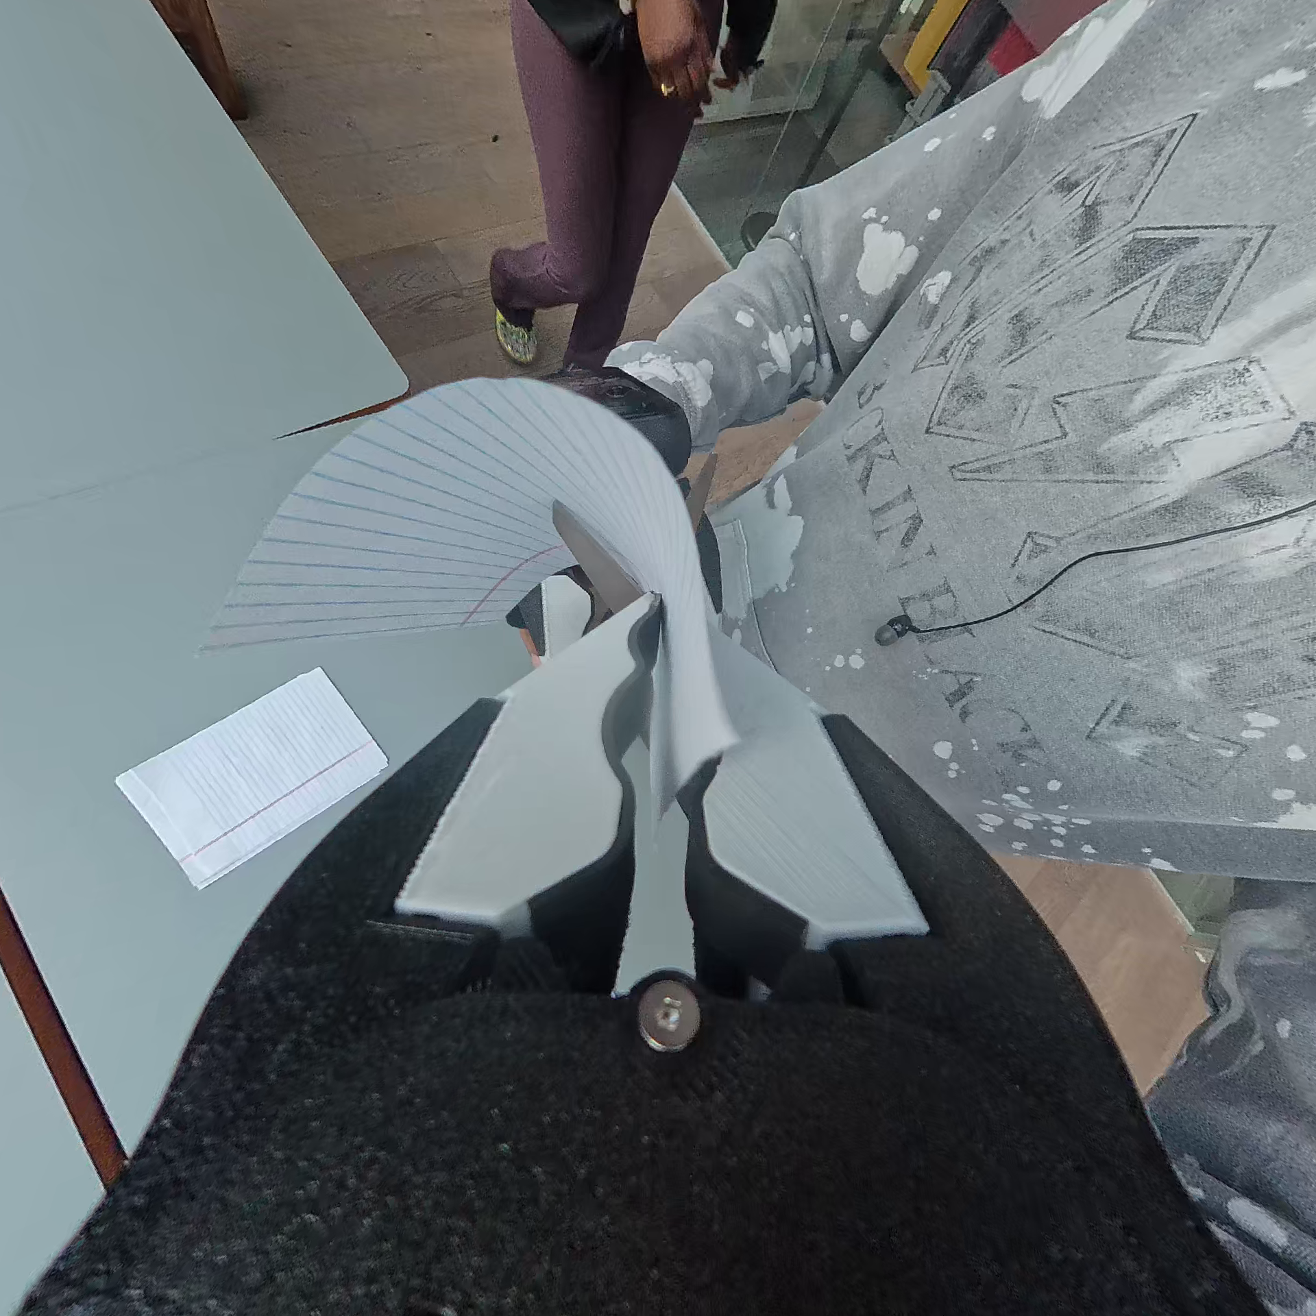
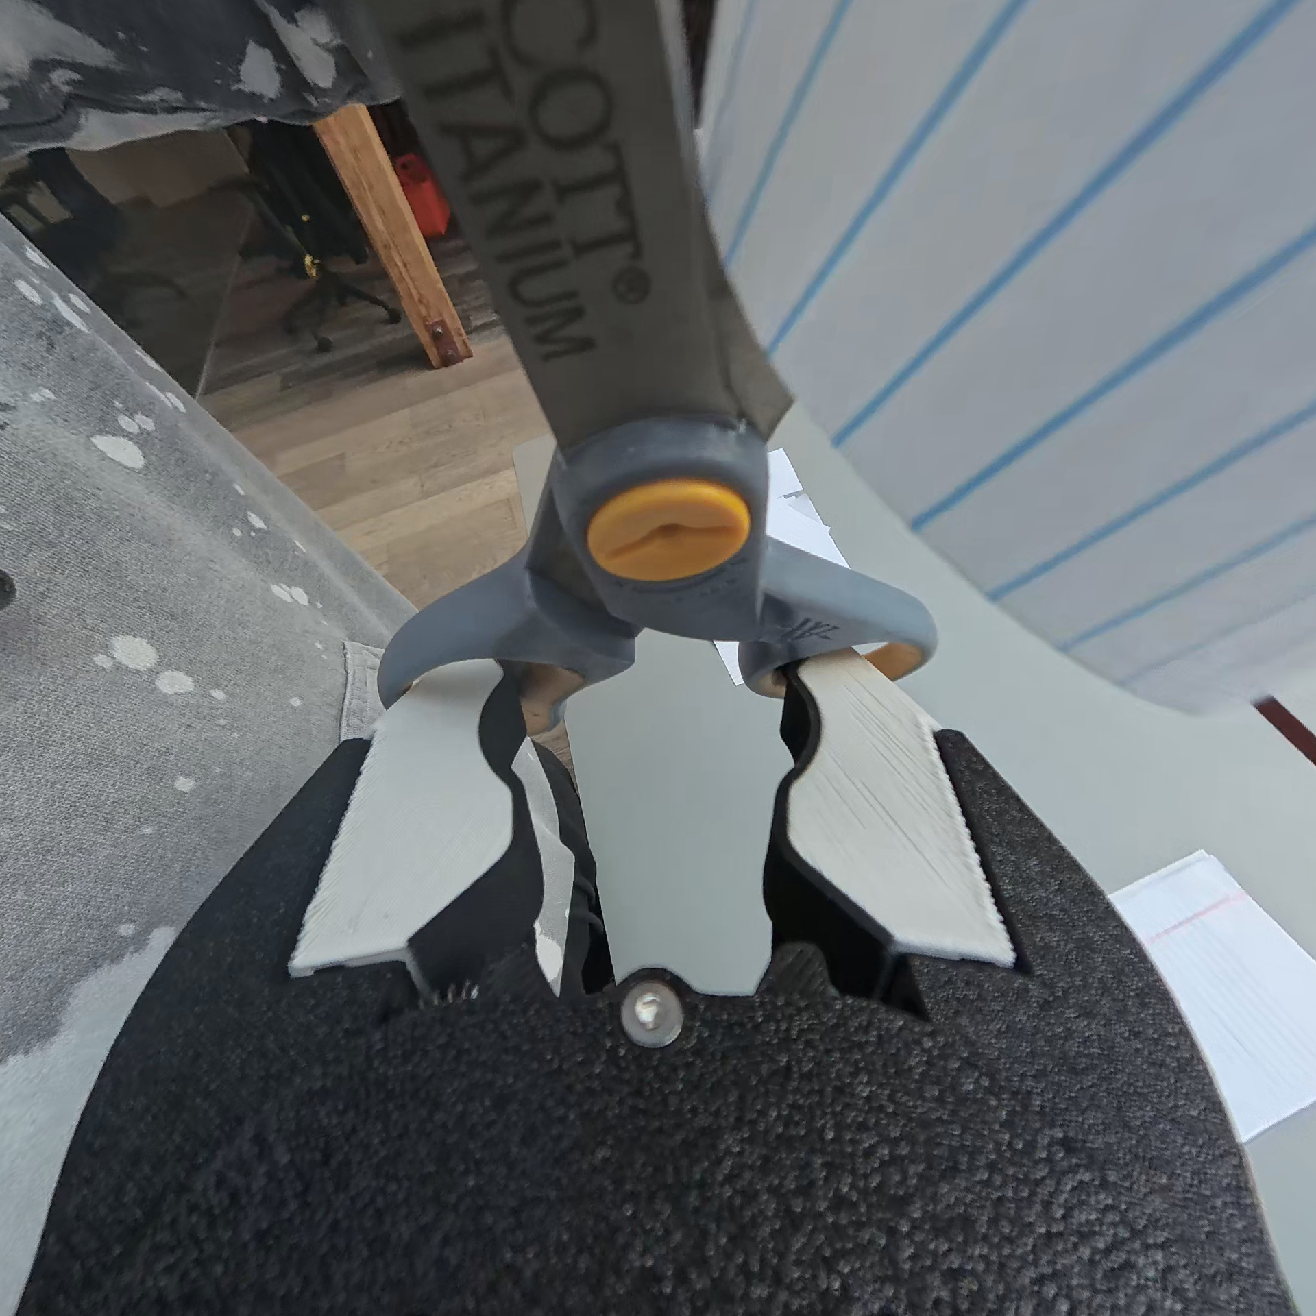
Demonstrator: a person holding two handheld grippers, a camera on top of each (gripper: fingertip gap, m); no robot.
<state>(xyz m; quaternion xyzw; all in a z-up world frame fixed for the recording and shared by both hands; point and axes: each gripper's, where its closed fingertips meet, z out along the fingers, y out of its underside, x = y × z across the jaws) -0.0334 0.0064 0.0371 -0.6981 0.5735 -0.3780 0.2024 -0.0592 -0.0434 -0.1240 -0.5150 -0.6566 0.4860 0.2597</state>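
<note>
My left gripper [image 1: 669,627] is shut on the edge of a white lined paper sheet [image 1: 456,513], which curls up and over to the left above the table. A pair of grey scissors [image 2: 662,527] with an orange pivot is carried by my right gripper [image 2: 648,676]. Its two fingers [image 2: 420,819] are spread apart, one through each handle loop. A scissor blade [image 1: 591,562] lies against the sheet just beyond my left fingertips. The sheet also fills the upper right of the right wrist view [image 2: 1032,285].
A cut piece of lined paper [image 1: 249,776] lies on the pale grey table [image 1: 142,285]; it also shows in the right wrist view [image 2: 1246,997]. The operator's grey spattered sweatshirt [image 1: 1068,427] is close on the right. A person in purple trousers [image 1: 598,213] stands on the wooden floor beyond.
</note>
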